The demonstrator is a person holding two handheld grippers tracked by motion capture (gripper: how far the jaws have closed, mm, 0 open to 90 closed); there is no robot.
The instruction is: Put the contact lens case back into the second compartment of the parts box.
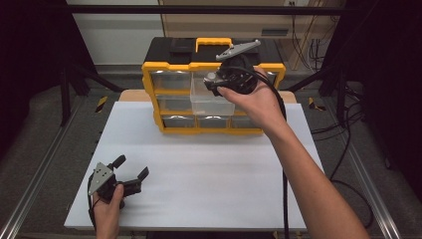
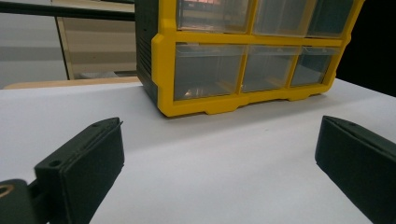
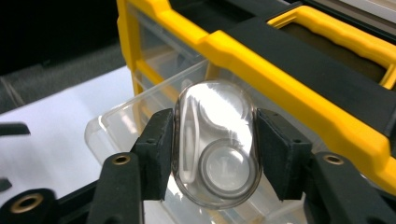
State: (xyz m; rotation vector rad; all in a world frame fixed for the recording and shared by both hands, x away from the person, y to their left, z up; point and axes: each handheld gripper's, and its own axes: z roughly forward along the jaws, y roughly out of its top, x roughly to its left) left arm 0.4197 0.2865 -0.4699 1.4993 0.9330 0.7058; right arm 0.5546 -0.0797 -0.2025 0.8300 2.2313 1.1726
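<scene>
Clamping a clear case (image 3: 215,144) over the pulled-out drawer (image 3: 123,123), my right gripper (image 3: 215,149) hides its contents; left gripper (image 1: 130,169) gapes wide, holding nothing.

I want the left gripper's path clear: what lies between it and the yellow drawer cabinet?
Nothing: in the left gripper view, only bare white table stretches from the open left gripper to the yellow drawer cabinet; the high view agrees.

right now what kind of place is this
Probably a lab recording bench: a white table inside a dark metal frame, loose cables on the floor, and a yellow drawer organizer as the work piece.
</scene>
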